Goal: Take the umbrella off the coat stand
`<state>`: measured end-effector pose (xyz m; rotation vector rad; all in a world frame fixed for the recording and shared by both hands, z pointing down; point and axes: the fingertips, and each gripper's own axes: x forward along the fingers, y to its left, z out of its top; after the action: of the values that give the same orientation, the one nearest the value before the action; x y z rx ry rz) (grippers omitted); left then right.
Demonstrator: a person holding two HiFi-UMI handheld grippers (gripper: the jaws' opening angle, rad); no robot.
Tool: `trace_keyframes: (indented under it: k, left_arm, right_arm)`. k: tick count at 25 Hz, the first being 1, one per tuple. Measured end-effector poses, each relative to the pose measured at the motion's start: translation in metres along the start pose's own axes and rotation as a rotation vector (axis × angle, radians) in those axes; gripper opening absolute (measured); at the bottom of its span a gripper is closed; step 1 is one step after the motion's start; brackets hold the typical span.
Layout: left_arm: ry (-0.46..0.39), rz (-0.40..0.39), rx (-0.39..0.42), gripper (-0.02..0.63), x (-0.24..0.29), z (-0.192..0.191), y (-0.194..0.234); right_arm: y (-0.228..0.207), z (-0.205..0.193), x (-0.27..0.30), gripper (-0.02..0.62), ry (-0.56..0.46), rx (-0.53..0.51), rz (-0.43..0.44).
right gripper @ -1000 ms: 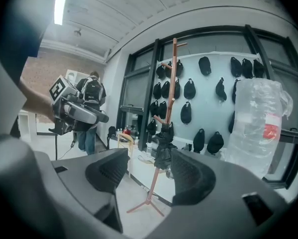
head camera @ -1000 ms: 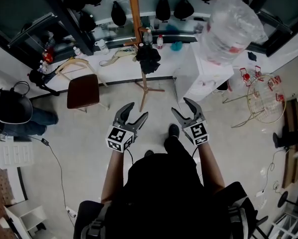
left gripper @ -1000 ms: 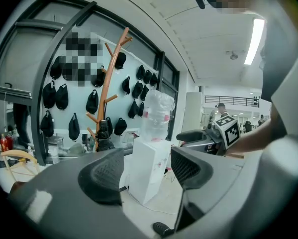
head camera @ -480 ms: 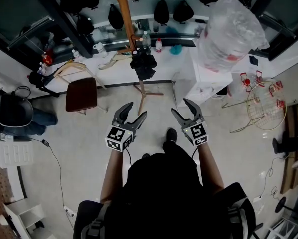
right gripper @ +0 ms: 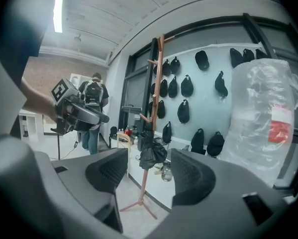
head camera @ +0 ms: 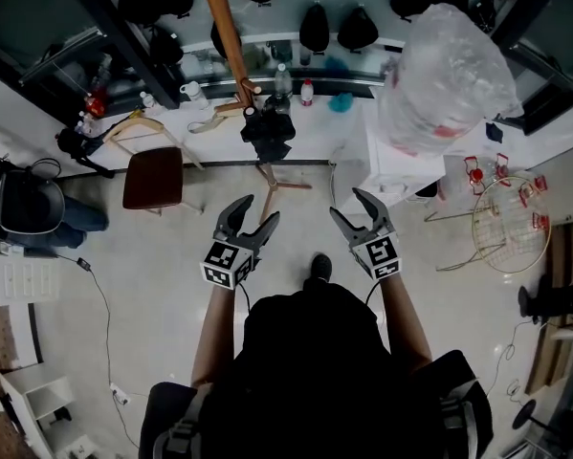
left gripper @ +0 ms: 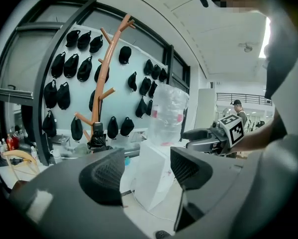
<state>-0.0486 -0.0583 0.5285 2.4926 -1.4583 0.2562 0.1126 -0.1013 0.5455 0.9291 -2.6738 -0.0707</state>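
Note:
A folded black umbrella (head camera: 267,134) hangs low on the orange wooden coat stand (head camera: 222,29), which stands on the floor in front of a white counter. My left gripper (head camera: 255,213) and right gripper (head camera: 348,206) are held side by side, short of the stand's foot and apart from it. Both are open with nothing between the jaws. In the right gripper view the umbrella (right gripper: 152,152) shows through the gap of the right gripper (right gripper: 149,176). In the left gripper view the umbrella (left gripper: 96,142) sits left of the left gripper (left gripper: 148,171).
A water dispenser with a large clear bottle (head camera: 441,65) stands right of the stand. A brown chair (head camera: 153,176) is to its left, and a wire basket (head camera: 506,223) at the right. A person (head camera: 37,220) sits at the far left. Black caps (head camera: 313,25) hang on the wall.
Both grippers have advanced together toward the coat stand, still open. In the head view the stand and umbrella have drifted left and the stand's foot lies nearer the grippers.

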Motion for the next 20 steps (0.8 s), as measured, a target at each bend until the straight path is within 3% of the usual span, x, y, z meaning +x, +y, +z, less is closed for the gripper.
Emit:
trace_keyframes:
  k: [11,20]
  left_arm:
    - [0.0,0.124,-0.043,0.284,0.04,0.007,0.0]
    - [0.016,0.16,-0.059,0.284,0.062,0.004,0.005]
  right_arm:
    - [-0.047,-0.006,0.021,0.27,-0.01,-0.02,0.121]
    - [-0.066,-0.014,0.035,0.27,-0.018,-0.001,0.153]
